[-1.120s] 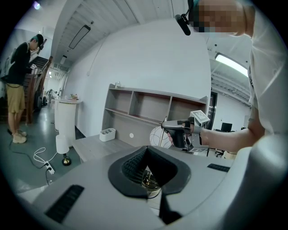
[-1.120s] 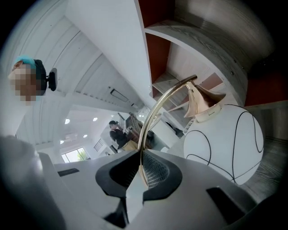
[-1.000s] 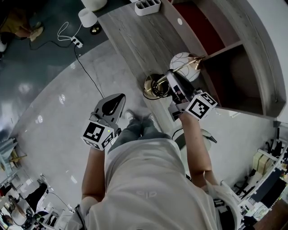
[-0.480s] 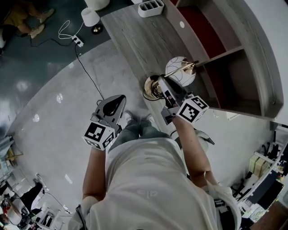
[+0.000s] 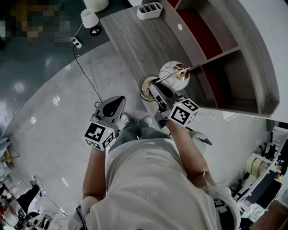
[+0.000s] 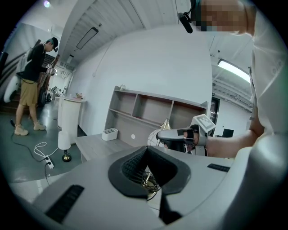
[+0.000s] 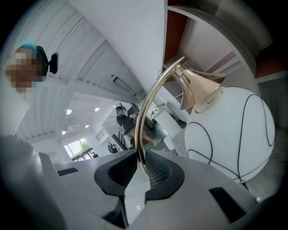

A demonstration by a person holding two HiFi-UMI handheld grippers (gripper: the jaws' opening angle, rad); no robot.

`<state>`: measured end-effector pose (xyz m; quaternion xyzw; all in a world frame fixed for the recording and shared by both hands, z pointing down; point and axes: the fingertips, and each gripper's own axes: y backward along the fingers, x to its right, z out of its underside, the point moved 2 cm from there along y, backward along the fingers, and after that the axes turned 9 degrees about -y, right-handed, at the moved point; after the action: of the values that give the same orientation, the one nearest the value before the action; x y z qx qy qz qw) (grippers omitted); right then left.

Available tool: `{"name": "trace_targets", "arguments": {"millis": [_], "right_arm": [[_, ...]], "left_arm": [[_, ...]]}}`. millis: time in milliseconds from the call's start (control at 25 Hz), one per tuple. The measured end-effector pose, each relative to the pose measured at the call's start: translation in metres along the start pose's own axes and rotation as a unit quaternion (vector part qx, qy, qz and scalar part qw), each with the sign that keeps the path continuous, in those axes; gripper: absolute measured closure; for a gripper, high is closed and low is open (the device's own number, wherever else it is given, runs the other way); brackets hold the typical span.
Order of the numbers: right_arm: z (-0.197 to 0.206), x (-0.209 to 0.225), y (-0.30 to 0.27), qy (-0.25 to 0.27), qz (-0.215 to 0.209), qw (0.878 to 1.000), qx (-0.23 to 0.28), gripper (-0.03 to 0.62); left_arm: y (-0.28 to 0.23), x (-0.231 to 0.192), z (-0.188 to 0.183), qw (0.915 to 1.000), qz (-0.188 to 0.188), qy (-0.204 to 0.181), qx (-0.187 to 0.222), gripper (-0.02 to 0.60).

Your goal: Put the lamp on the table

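Grey wood table [image 5: 130, 40] is my landmark and the biggest thing below me, with one shelf unit [image 5: 234, 54] along its far side.

The lamp [image 5: 174, 72] already stands on the table at its near edge. Its brass base [image 5: 143, 92] sits flat on the top and its white globe leans in towards the shelf unit. I judge the placing done, bar letting go.

My right gripper [image 5: 153, 86] reaches in over the table's near edge, low on the arched brass stem [image 7: 145, 108]. Its jaws are opening. The stem stands between them, and as far as I can see the pads are not pinching it, which fits a release once the base bears the weight.

My left gripper [image 5: 116, 101] hangs off the table over the floor, just in front of the near edge. Its jaws are closed together on nothing, and it is kept clear because one gripper is enough here.

Counted:
- one table
- one shelf unit
- two grippers
- one tray [image 5: 149, 10] at the table's far end
- two lamps, the second a small lamp [image 5: 89, 19] on the floor beyond the table's left side
- one power strip [image 5: 75, 42] near the small lamp
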<state>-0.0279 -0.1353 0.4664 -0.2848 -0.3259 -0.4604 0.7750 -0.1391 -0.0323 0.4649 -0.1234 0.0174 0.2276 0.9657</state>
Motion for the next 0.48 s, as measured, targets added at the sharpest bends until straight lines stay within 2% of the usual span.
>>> {"name": "trace_targets", "arguments": {"millis": [400, 480], "right_arm": [[0.0004, -0.0022, -0.0013, -0.023, -0.01, 1.0, 0.012, 0.517], [-0.0027, -0.0052, 0.0009, -0.024, -0.016, 0.999, 0.015, 0.487]], "left_arm": [[-0.0057, 0.0008, -0.003, 0.9999, 0.006, 0.009, 0.006, 0.565], [-0.0082, 0.0017, -0.0055, 0.9999, 0.009, 0.006, 0.007, 0.565]]}}
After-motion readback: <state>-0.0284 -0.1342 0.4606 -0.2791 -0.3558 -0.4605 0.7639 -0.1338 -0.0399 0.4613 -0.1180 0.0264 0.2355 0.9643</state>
